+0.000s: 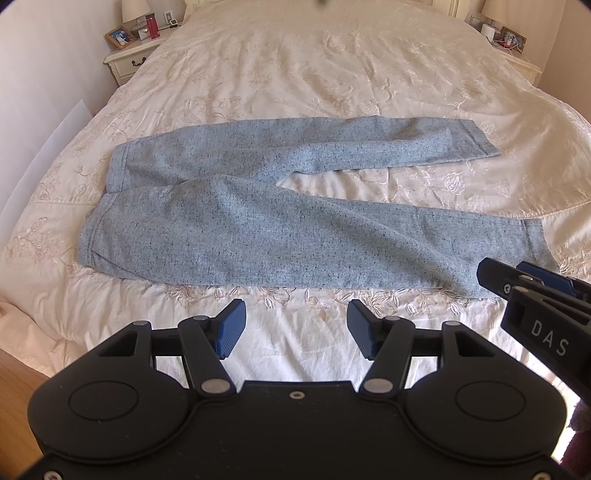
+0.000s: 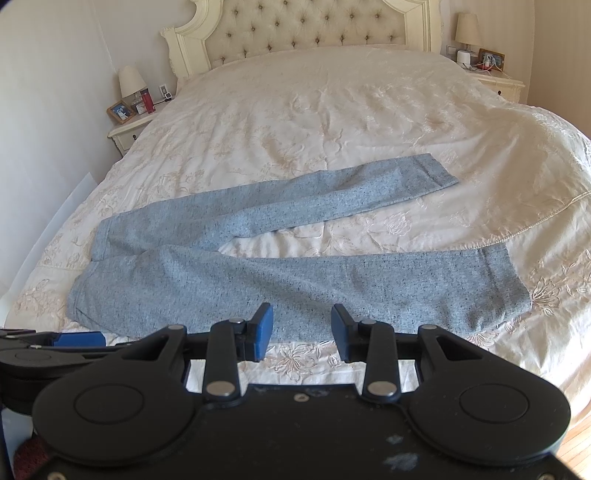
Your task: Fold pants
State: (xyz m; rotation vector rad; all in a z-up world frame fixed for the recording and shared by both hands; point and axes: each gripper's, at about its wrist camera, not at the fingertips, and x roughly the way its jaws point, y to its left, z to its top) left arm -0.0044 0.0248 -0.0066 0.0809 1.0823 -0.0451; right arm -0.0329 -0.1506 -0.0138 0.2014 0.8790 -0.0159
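Light blue speckled pants lie flat across the cream bedspread, waistband to the left, both legs spread apart toward the right; they also show in the right wrist view. My left gripper is open and empty, hovering over the bed just short of the near leg's lower edge. My right gripper is open and empty, just above the near leg's front edge. The right gripper also shows at the right of the left wrist view, near the near leg's cuff.
The bed has an embroidered cream cover and a tufted headboard. Nightstands with lamps and small items stand at the left and right. Wooden floor shows at the bed's foot.
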